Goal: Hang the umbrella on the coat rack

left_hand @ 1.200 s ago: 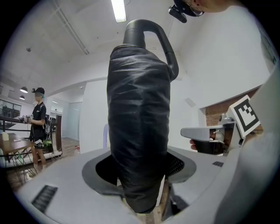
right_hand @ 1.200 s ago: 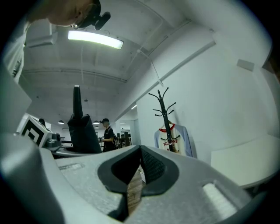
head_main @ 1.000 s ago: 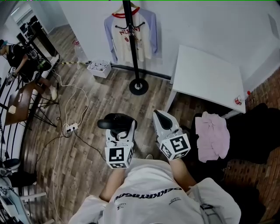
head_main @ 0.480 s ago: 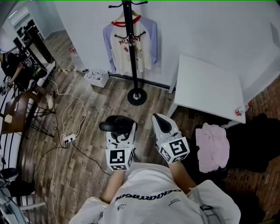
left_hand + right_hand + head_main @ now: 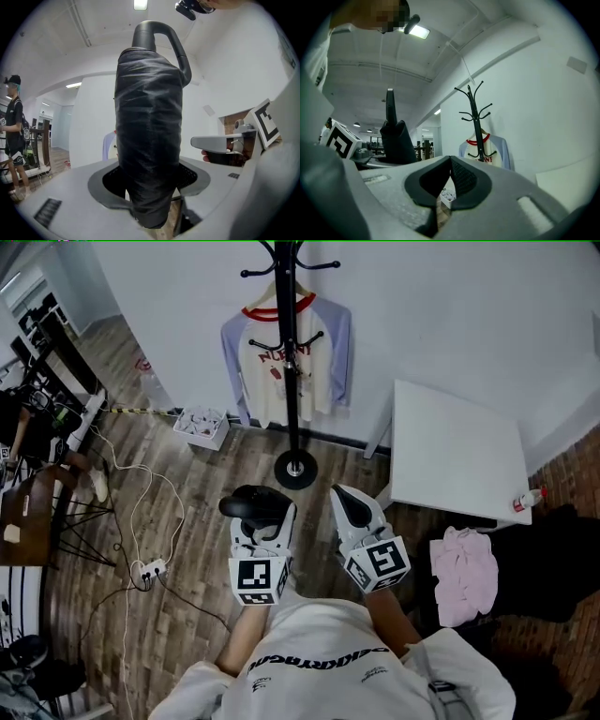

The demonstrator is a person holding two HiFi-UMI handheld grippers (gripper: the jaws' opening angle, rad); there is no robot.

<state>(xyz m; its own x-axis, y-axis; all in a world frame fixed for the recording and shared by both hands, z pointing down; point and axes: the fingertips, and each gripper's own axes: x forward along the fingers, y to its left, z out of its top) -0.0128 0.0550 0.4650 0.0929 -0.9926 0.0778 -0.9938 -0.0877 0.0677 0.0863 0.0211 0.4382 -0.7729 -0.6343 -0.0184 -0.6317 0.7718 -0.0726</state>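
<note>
A folded black umbrella [image 5: 150,117] with a curved handle [image 5: 159,33] stands upright between the jaws of my left gripper [image 5: 150,187], which is shut on its lower part. From the head view the umbrella [image 5: 255,503] shows as a dark bundle at the left gripper [image 5: 263,526]. My right gripper [image 5: 350,508] is beside it, shut and holding nothing [image 5: 450,180]. The black coat rack [image 5: 292,343] stands ahead against the white wall, its base [image 5: 295,468] just beyond both grippers. Its hooks [image 5: 474,101] show in the right gripper view.
A white and lilac shirt [image 5: 317,357] hangs on the rack. A white table [image 5: 459,451] stands to the right, with a pink cloth [image 5: 466,573] and a bottle [image 5: 528,500] near it. At the left are a white basket [image 5: 201,425], floor cables [image 5: 150,568] and a person [image 5: 13,131].
Both grippers and the umbrella have been carried forward toward the coat rack. The rack and the wall are nearer, and more of the hooks shows.
</note>
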